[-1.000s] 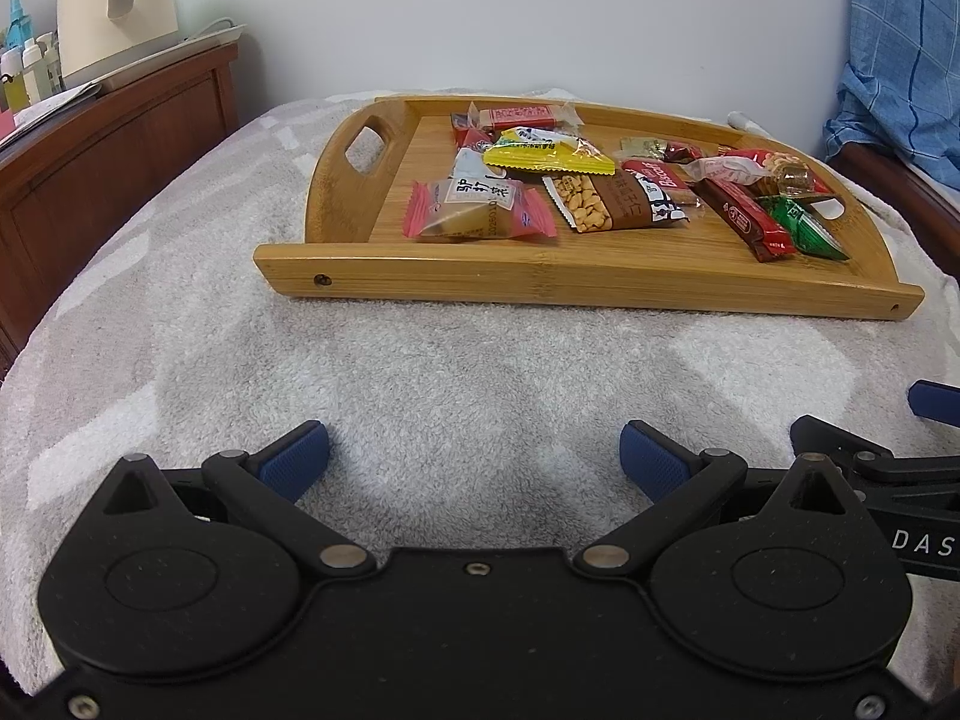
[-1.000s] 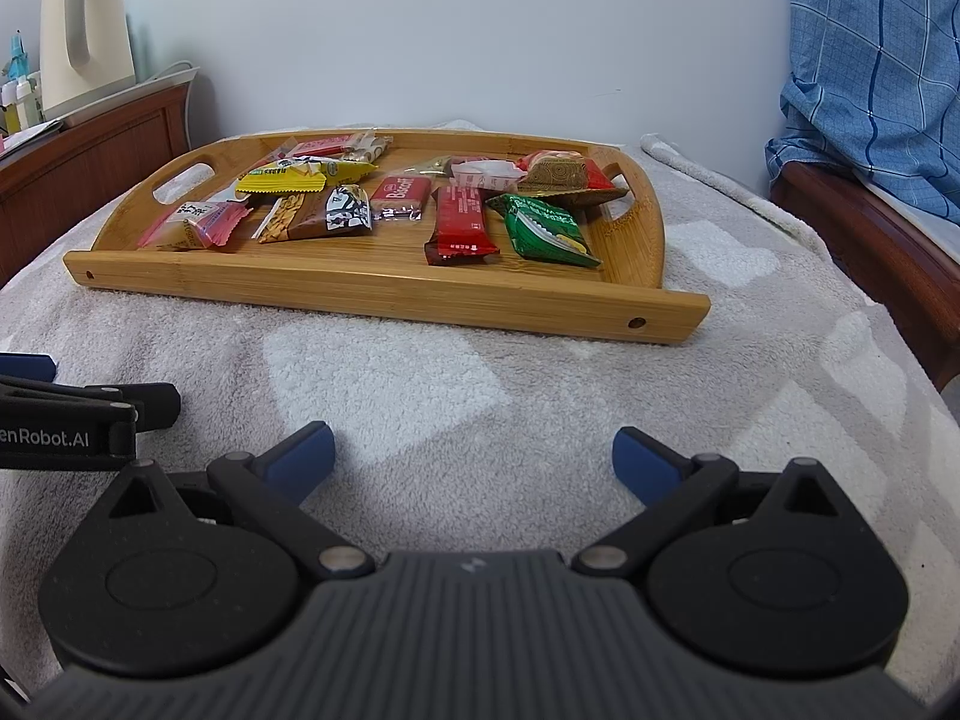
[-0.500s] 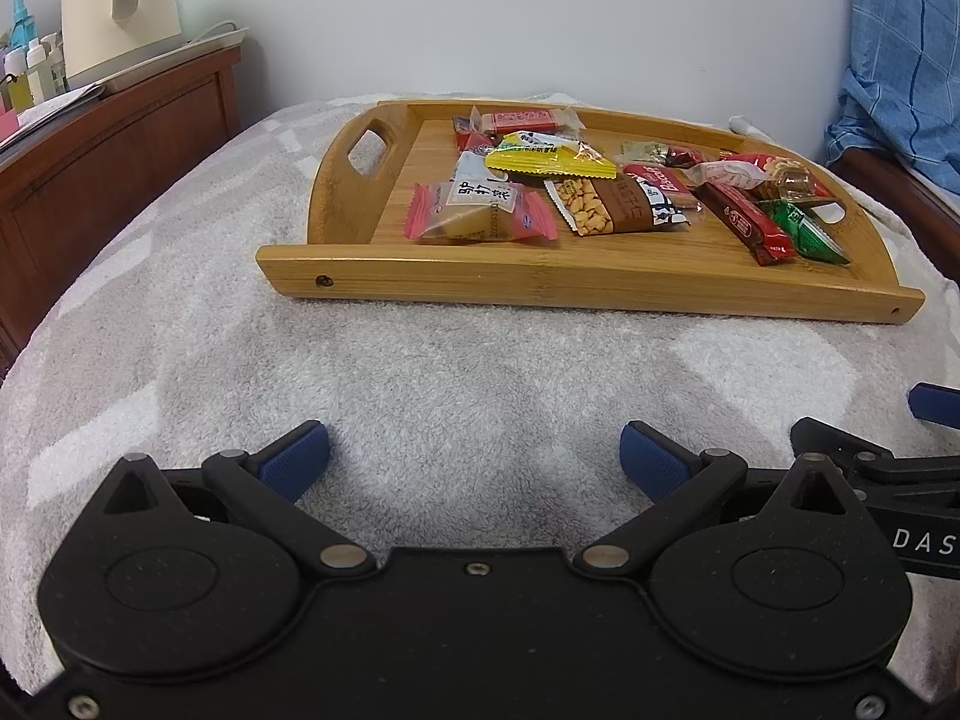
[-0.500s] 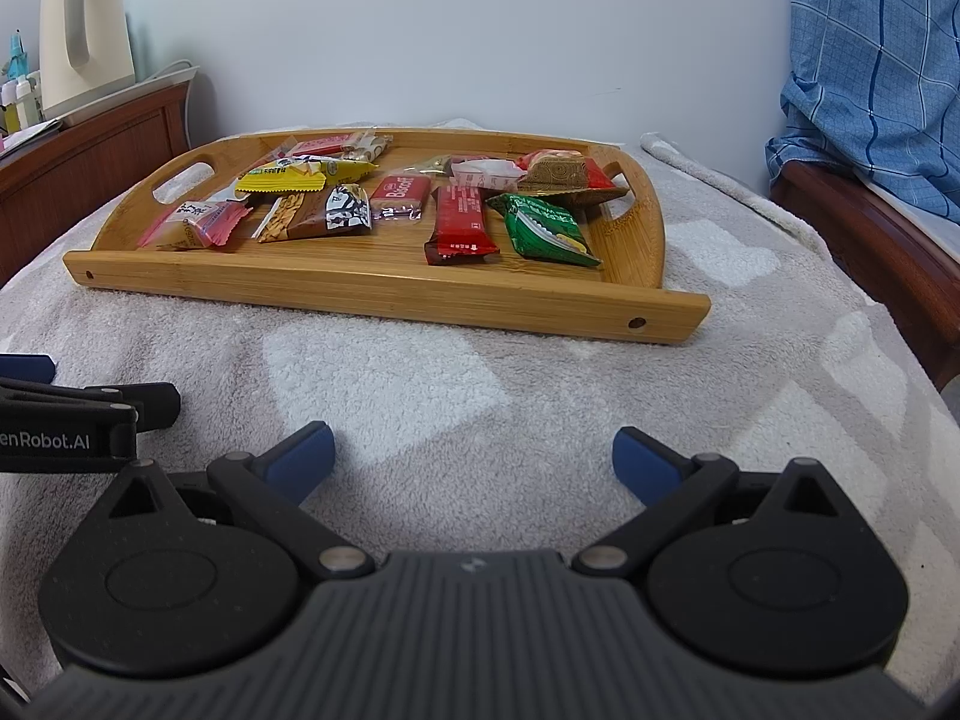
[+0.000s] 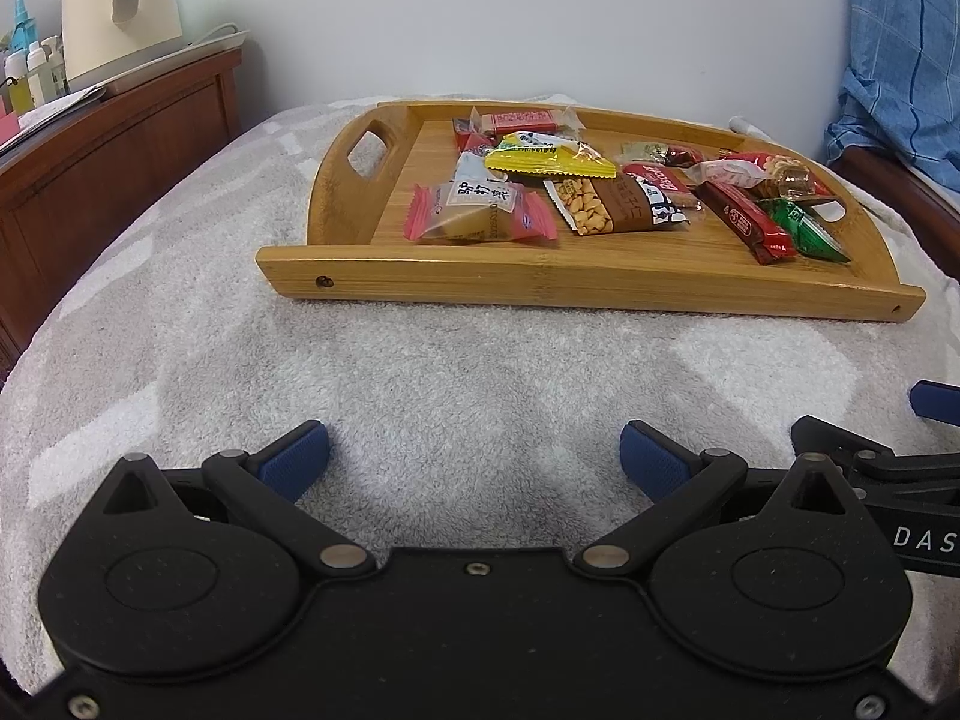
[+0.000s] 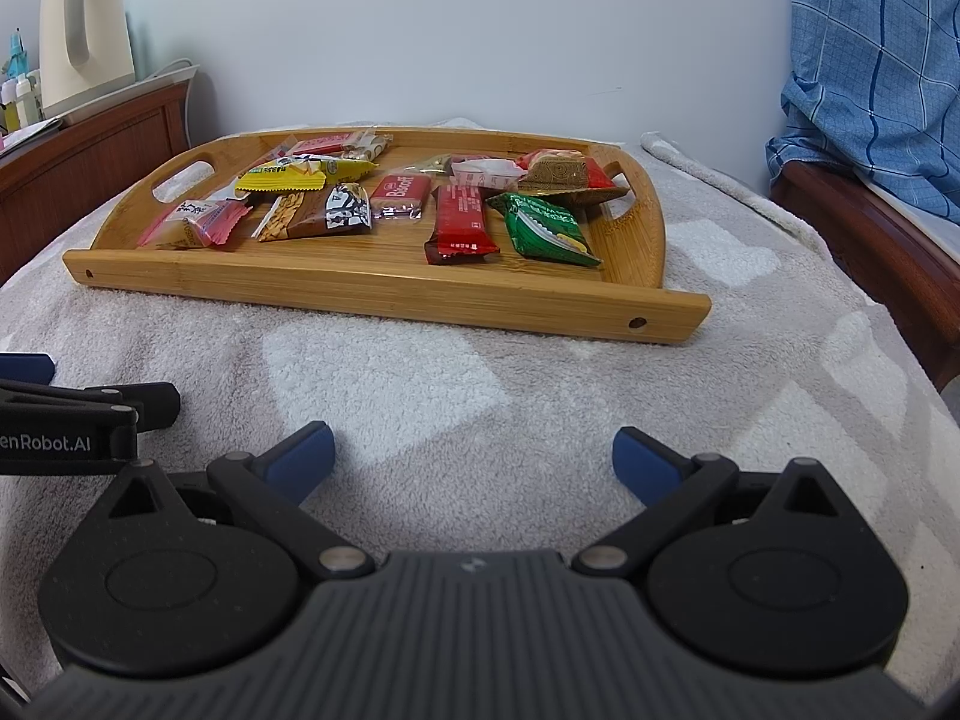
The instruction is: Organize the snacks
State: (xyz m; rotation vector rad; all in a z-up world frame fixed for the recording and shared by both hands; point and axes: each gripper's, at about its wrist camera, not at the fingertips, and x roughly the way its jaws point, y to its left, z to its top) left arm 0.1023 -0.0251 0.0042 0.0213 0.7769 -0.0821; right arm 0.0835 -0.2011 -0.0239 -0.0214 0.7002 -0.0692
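A wooden tray (image 5: pixel 588 285) with cut-out handles lies on a grey towel ahead of both grippers; it also shows in the right wrist view (image 6: pixel 384 291). Several wrapped snacks lie in it: a pink-ended pastry pack (image 5: pixel 477 213), a yellow packet (image 5: pixel 549 159), a brown peanut bar (image 5: pixel 612 207), a red bar (image 6: pixel 461 222), a green packet (image 6: pixel 549 228) and a red Biscoff pack (image 6: pixel 401 195). My left gripper (image 5: pixel 474 459) is open and empty, low over the towel short of the tray. My right gripper (image 6: pixel 471 459) is open and empty beside it, to its right.
A grey towel (image 5: pixel 420 372) covers the surface. A dark wooden cabinet (image 5: pixel 114 150) stands at the left with a cream kettle (image 5: pixel 117 6) and bottles. A wooden bed frame (image 6: pixel 870 246) with blue plaid bedding (image 6: pixel 882 60) is at the right.
The left wrist view has shifted slightly, so the tray sits a little lower in it. Both grippers stay open and low; nothing was picked up.
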